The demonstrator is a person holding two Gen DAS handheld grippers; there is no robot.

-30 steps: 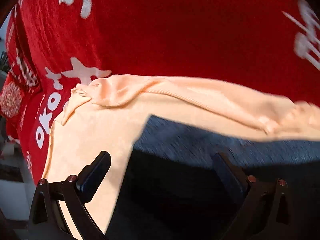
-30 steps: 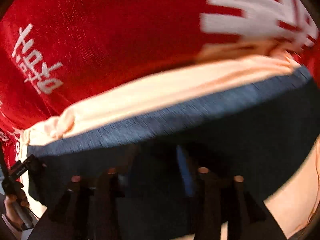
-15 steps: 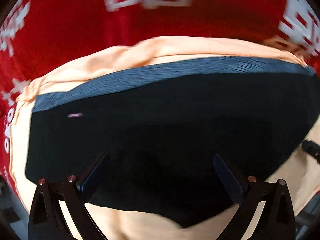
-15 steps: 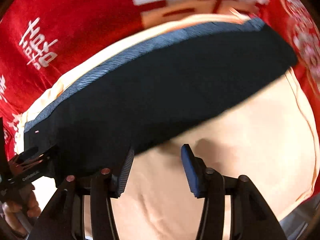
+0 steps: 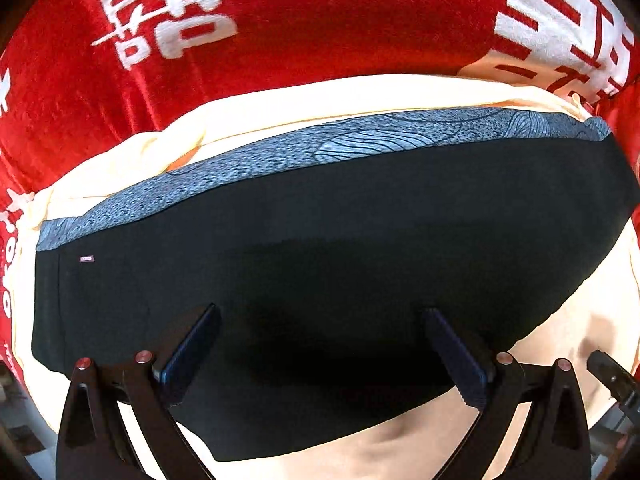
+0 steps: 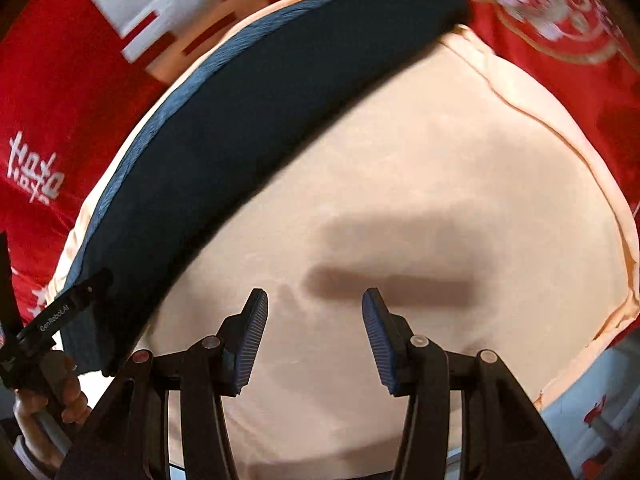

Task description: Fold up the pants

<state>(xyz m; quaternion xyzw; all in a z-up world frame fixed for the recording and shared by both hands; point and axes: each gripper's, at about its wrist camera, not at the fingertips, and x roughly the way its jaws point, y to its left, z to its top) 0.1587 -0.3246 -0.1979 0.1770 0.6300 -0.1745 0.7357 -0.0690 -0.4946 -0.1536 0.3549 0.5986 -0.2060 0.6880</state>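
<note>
While the folded dark pants (image 5: 340, 248) are lying on peach cloth (image 6: 420, 168), both hand-held grippers, left (image 5: 320, 344) and right (image 6: 314, 320), are hovering spread, empty.

Both wrist views downward, sharing pants (image 5: 320, 264)

One dark pants (image 5: 340, 240); one peach cloth (image 6: 400, 184); one red blanket (image 5: 320, 40); two grippers: left gripper (image 5: 320, 344), right gripper (image 6: 314, 332).

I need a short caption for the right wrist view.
Open right gripper above peach cloth, dark folded pants beside it.
</note>
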